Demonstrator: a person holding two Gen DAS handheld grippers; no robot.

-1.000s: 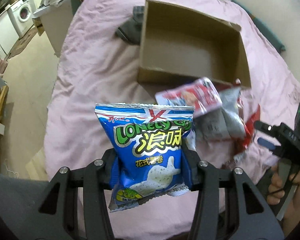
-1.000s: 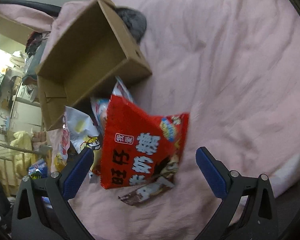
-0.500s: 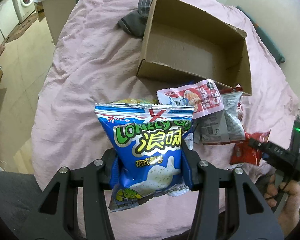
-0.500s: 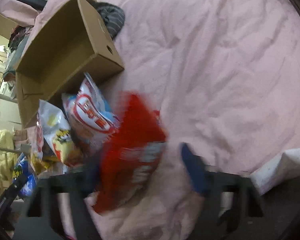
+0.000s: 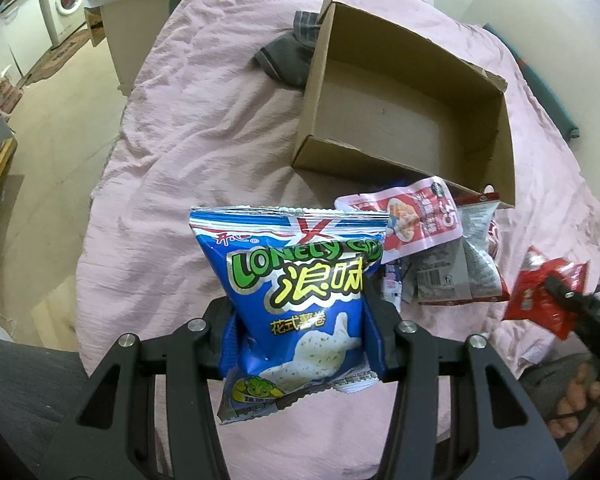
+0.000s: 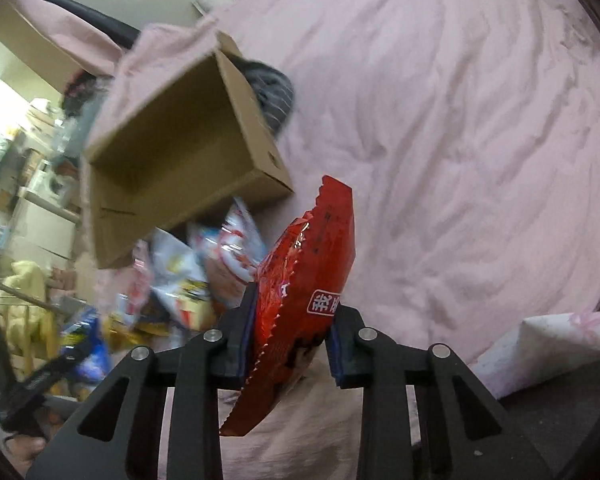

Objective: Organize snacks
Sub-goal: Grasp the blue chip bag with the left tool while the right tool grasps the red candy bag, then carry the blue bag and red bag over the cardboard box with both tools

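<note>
I'm pinching the blue chip bag [image 5: 300, 312] in my left gripper [image 5: 302, 344] and clamping the red snack bag [image 6: 300, 300] in my right gripper [image 6: 290, 344], both above the pink bedspread [image 5: 204, 128] near the cardboard box [image 5: 404, 120].

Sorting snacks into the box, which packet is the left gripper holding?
The blue Lonely God bag, pinched between the left gripper; the other packets are red, silver or pink.

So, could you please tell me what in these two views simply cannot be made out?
- Left wrist view: the blue snack bag in the left gripper hides the bedcover behind it.
- Left wrist view: the right gripper is cut off by the frame edge.
- Right wrist view: the snack pile is motion-blurred, labels unreadable.
- Right wrist view: the red snack bag shows edge-on; most print is unreadable.
</note>
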